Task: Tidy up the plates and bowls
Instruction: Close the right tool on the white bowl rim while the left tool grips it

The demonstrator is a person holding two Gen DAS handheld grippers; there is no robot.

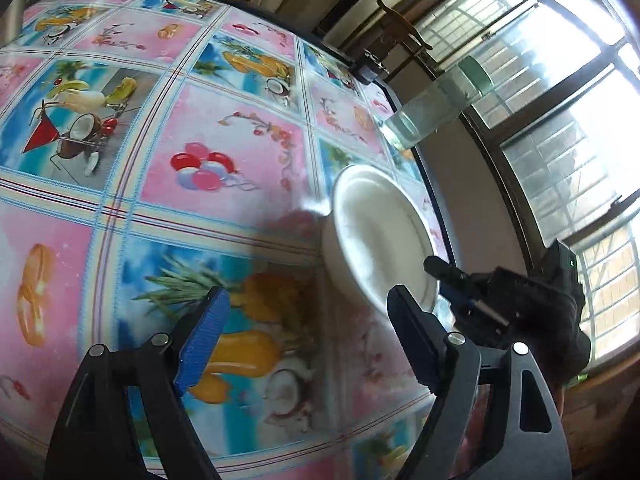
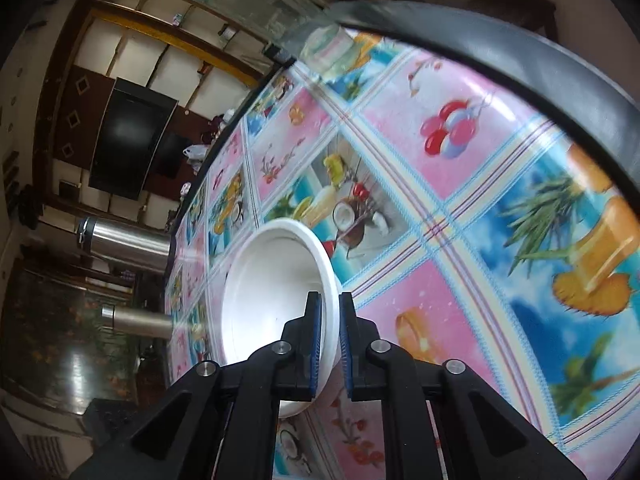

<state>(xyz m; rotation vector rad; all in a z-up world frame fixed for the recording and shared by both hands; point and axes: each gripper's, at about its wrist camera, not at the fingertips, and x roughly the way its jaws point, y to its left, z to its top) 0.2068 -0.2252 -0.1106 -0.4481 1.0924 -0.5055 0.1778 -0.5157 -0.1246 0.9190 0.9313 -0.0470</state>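
A white bowl (image 2: 276, 292) rests on the table's colourful fruit-print cloth (image 2: 460, 216). My right gripper (image 2: 330, 312) is shut on its near rim, one blue pad inside and one outside. In the left wrist view the same white bowl (image 1: 380, 236) lies right of centre, with the right gripper (image 1: 472, 288) gripping its far side. My left gripper (image 1: 308, 320) hangs open over the cloth (image 1: 168, 184), just left of and short of the bowl, with nothing between its fingers.
A clear glass jar (image 1: 436, 104) with a green lid stands near the table edge by the window; the same jar (image 2: 264, 4) shows in the right wrist view. Two steel flasks (image 2: 128, 240) stand at the far side of the table. The dark table rim (image 2: 520, 48) runs close by.
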